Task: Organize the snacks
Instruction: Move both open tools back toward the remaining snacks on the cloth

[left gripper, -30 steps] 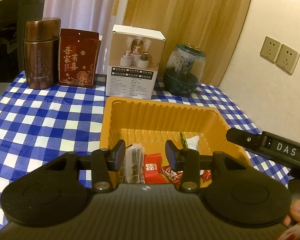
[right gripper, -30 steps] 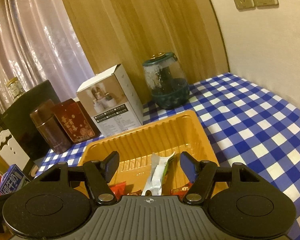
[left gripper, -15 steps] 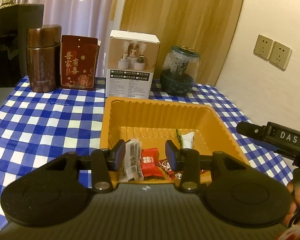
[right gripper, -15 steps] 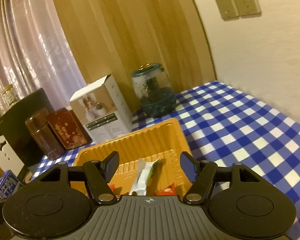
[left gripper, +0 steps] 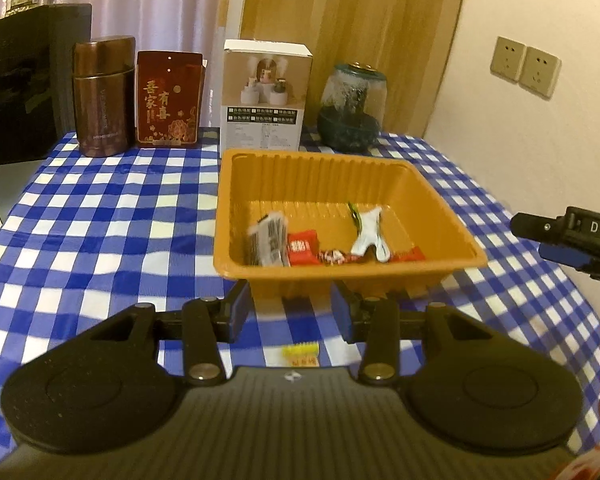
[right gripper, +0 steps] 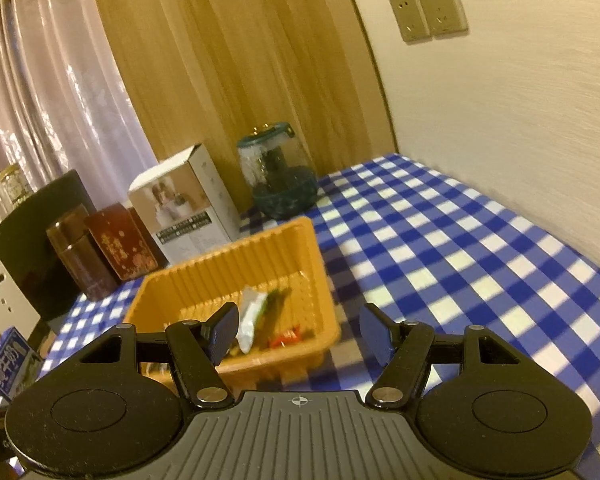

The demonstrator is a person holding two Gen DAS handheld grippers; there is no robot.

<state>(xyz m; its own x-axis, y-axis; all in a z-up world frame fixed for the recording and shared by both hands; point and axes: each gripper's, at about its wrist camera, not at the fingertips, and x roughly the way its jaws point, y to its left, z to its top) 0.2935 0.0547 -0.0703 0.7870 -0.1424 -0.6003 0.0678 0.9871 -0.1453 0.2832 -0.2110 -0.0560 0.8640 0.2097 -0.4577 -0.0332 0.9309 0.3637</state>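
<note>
An orange plastic tray (left gripper: 260, 168) sits on the blue-checked table and holds several snacks: a striped clear packet (left gripper: 270, 240), a red packet (left gripper: 302, 246), a white-and-green packet (left gripper: 368, 234) and small red candies (left gripper: 334, 256). My left gripper (left gripper: 290, 310) is open and empty, just in front of the tray's near wall. A small yellow snack (left gripper: 300, 354) lies on the cloth under it. My right gripper (right gripper: 300, 330) is open and empty, to the right of the tray (right gripper: 300, 240); it also shows at the right edge of the left wrist view (left gripper: 568, 236).
Along the back stand a brown canister (left gripper: 104, 96), a red box (left gripper: 168, 98), a white product box (left gripper: 266, 94) and a glass jar (left gripper: 352, 108). A dark appliance (left gripper: 20, 84) is at far left. The wall (left gripper: 540, 160) with sockets borders the table's right side.
Both grippers have pulled back and up from over the tray. The left one now sits in front of the tray's near wall, the right one has swung to the tray's right.
</note>
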